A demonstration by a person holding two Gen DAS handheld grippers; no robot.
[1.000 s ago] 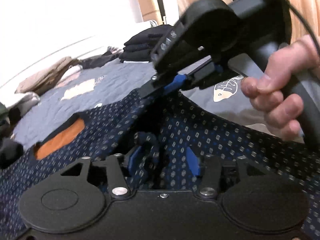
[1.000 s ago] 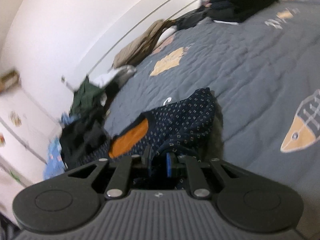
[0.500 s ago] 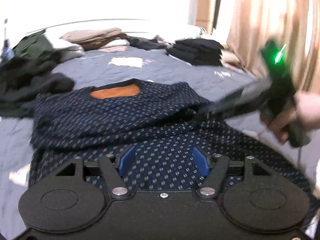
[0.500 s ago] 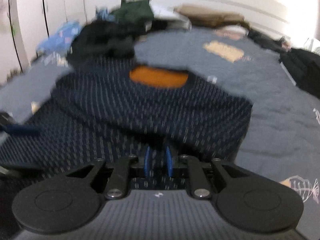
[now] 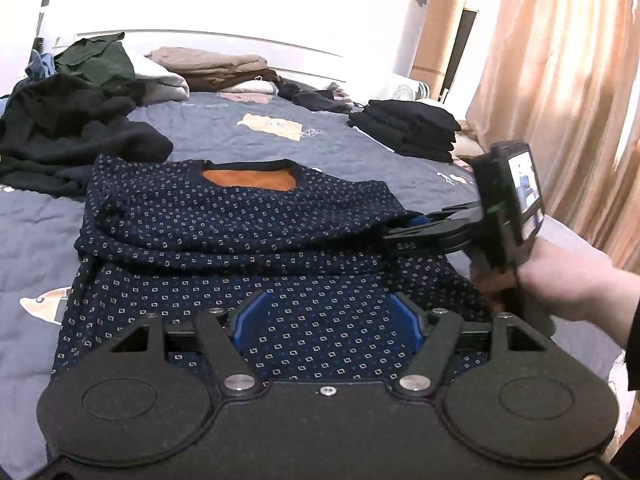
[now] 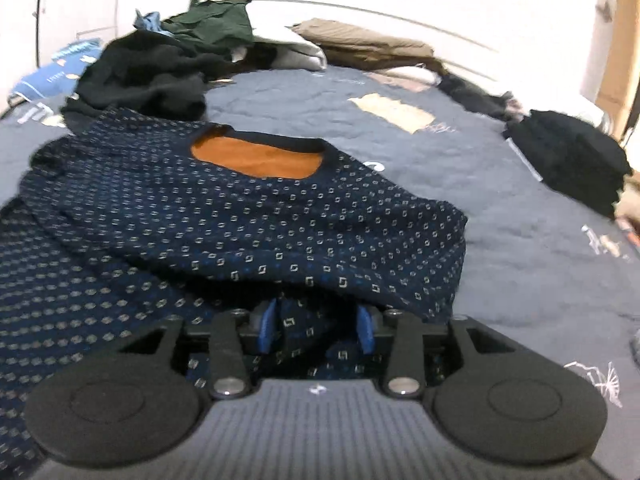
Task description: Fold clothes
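A navy knitted sweater with small square dots (image 5: 224, 220) lies folded over on the grey quilted bed (image 5: 328, 140). Left tool (image 5: 326, 318) gapes wide above it; right tool (image 6: 318, 322) stands partly spread, fabric between its fingers.

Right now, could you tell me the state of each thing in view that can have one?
Patterned sweater: top part folded over the lower part, orange lining showing.
Left gripper: open, over the sweater.
Right gripper: open, fabric between its fingers.
Black stack: folded.
Dark pile: unfolded, heaped.

Curtain (image 5: 560, 80), cardboard tube (image 5: 436, 24), quilt (image 5: 320, 136)
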